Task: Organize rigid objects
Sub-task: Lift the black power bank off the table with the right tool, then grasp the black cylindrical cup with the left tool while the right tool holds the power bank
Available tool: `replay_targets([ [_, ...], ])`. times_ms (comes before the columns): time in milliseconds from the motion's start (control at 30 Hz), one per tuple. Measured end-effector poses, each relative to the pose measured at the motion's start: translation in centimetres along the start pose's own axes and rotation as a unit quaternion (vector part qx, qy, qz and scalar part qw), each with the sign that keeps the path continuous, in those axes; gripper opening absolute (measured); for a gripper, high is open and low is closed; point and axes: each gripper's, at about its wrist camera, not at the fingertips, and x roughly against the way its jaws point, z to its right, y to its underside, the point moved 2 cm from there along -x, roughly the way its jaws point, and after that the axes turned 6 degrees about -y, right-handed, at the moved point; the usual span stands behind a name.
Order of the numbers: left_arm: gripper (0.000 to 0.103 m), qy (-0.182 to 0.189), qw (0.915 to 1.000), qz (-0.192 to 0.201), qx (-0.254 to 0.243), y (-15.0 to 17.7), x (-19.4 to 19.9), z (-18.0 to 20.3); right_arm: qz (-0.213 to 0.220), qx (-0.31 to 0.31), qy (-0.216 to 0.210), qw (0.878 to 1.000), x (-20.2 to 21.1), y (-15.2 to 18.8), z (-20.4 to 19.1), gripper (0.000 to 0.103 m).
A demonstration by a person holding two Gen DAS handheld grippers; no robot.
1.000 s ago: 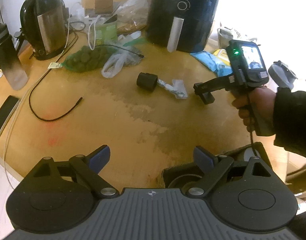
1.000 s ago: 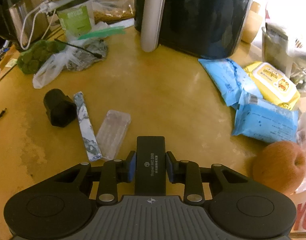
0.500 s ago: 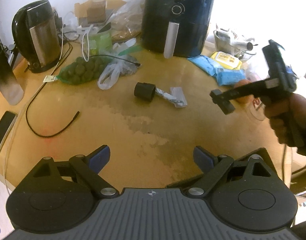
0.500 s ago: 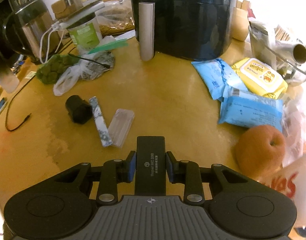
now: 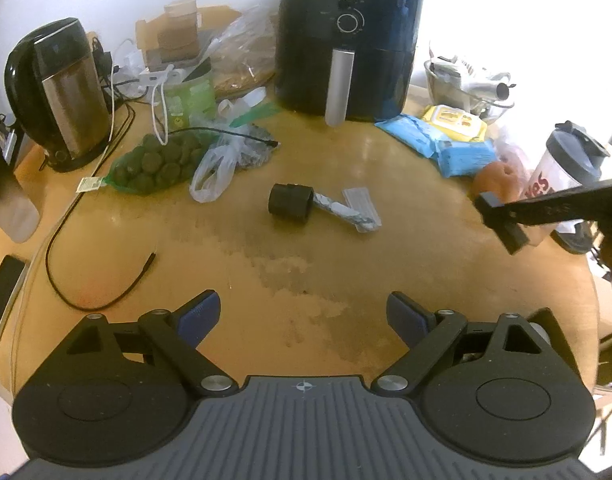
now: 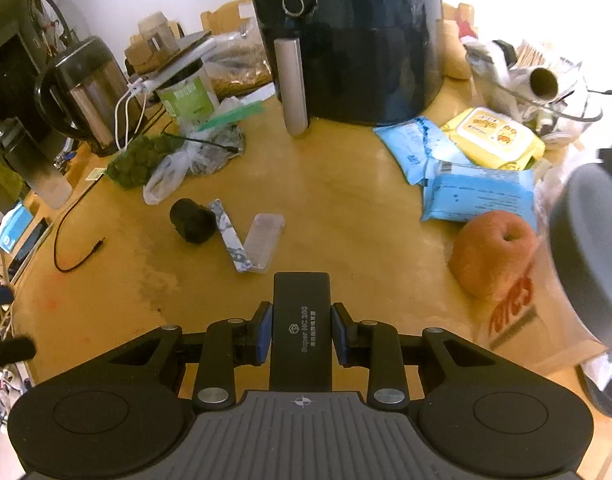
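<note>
- Left gripper [image 5: 303, 314]: jaws spread wide, blue pads well apart, nothing between them; it hangs over the near edge of the table [image 5: 346, 184]
- Right gripper [image 6: 301, 330]: jaws clamped on a flat black box [image 6: 302, 320] with pale lettering on its top face, one blue pad pressed against each long side; the box stands out past the fingertips, clear of the table surface
- Same grip in the left wrist view: the black box [image 5: 506, 228] shows at the right gripper's tip [image 5: 502, 216], above the table's right edge
- Black cylinder [image 6: 192, 221]: lying on its side near the middle of the table
- Marbled grey-white bar [image 6: 232, 240]: lying flat, one end touching the black cylinder
- Clear plastic case [image 6: 264, 242]: flat, just beside the marbled bar on its right
- Air fryer [image 6: 346, 36]: black, upright at the far edge, grey handle facing forward
- Kettle [image 5: 60, 92]: black and steel, far-left corner
- Green-labelled tub [image 6: 188, 98]: between kettle and air fryer
- Net bag of dark green round items [image 5: 154, 164]: in front of the kettle, beside a crumpled clear plastic bag [image 5: 212, 170]
- Black cable [image 5: 86, 256]: looped along the left edge
- Blue wipe packs [image 6: 462, 176] and a yellow wipe pack [image 6: 494, 136]: right side, in front of the air fryer
- Orange-brown fruit [image 6: 492, 256]: near the right edge, touching the nearer blue pack
- Shaker bottle with dark lid [image 5: 566, 168]: at the right edge, behind the fruit
</note>
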Motion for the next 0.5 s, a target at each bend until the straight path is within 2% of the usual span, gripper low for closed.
replay_targets([
  [167,0.092,-0.003,0.9999,0.003,-0.01,-0.6,-1.3,-0.1,0.01,-0.025,0.002,1.0,1.7,0.8,0.4,0.034],
  [367,0.092,-0.006,0.9998,0.004,-0.018,-1.7,-2.9,-0.2,0.017,-0.104,-0.039,0.994,3.0,2.1,2.0,0.034],
  [500,0.092,-0.008,0.9997,0.005,-0.022,-2.5,-4.1,-0.2,0.019,-0.127,-0.044,0.991,3.7,3.0,2.3,0.034],
])
